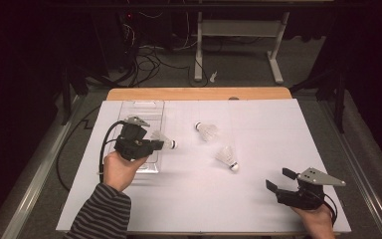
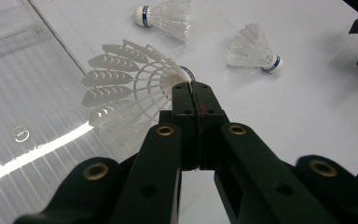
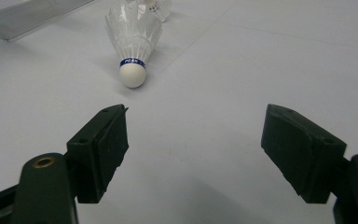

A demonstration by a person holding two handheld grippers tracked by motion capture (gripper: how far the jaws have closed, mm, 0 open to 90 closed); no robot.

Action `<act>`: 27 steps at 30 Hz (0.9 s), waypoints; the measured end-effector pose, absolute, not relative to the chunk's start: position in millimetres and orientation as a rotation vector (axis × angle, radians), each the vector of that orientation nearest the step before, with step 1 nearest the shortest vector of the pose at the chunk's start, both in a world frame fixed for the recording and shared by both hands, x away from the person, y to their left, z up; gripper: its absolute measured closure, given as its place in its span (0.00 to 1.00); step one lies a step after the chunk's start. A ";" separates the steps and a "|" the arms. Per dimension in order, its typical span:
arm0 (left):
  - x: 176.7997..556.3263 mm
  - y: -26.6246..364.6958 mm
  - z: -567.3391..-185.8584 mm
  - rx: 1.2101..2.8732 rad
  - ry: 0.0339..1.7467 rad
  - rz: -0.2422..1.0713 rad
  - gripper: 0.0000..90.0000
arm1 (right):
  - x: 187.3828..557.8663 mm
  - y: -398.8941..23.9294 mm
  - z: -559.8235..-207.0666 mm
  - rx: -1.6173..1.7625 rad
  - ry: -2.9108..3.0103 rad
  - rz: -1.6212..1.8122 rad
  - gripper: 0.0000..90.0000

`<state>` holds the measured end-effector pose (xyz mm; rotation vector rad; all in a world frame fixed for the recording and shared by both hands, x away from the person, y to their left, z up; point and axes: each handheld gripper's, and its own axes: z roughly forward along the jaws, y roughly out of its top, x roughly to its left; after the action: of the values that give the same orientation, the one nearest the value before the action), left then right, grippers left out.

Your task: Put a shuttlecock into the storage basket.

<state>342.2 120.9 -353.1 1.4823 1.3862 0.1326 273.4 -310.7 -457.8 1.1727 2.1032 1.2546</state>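
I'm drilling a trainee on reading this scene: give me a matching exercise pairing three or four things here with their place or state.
Things:
1. left claw
2. right claw
3. clear ribbed plastic tray
4. white feathered shuttlecock with blue band nearest the right claw

Places or states:
A. lying loose on the white table sheet
B. jaws wide apart, nothing between them
C. shut on a white plastic shuttlecock
D. at the table's left, under the left hand

Pairs: 1-C, 2-B, 3-D, 4-A

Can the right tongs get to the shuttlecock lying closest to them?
Probably yes. The right tongs stand open and point at the nearest shuttlecock, with bare white table sheet between them and nothing in the way.
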 end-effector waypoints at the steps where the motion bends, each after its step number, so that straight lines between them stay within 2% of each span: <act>1: 342.7 122.1 -353.0 1.483 1.386 0.138 0.99 | 273.5 -310.8 -457.8 1.171 2.103 1.255 0.26; 27: 358.8 144.7 -346.7 1.410 1.443 0.204 0.99 | 273.6 -310.8 -457.8 1.172 2.101 1.256 0.26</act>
<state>358.8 144.7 -346.7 1.4100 1.4435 0.2044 273.6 -310.8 -457.8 1.1716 2.1009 1.2563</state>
